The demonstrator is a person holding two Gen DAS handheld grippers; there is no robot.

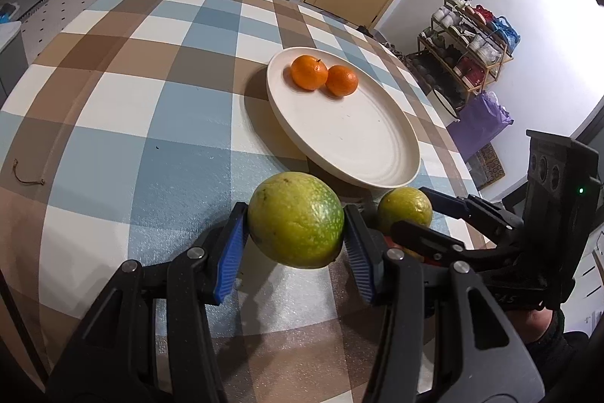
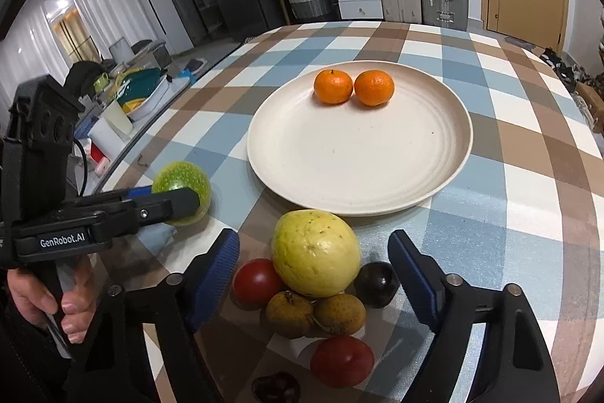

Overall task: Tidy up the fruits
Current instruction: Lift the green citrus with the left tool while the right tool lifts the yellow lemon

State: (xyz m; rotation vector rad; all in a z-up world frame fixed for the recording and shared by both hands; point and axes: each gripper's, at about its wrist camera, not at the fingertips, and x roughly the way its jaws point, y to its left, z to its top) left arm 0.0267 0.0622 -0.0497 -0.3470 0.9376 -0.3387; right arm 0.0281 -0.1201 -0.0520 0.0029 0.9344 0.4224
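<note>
Checked tablecloth (image 2: 490, 199); guava (image 2: 315, 252) between right tongs (image 2: 313, 263)

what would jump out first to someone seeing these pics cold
Probably the two oranges, side by side at the far edge of the otherwise bare cream plate on the checked tablecloth. Next, the speckled green fruit clamped in the left gripper, and the right gripper open around a yellow-green fruit atop a cluster of smaller fruits.

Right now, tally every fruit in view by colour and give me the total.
Orange fruits: 2
Green fruit: 1
Yellow fruit: 1
Red fruits: 2
Brownish fruits: 2
Dark purple fruits: 2
Total: 10
</note>
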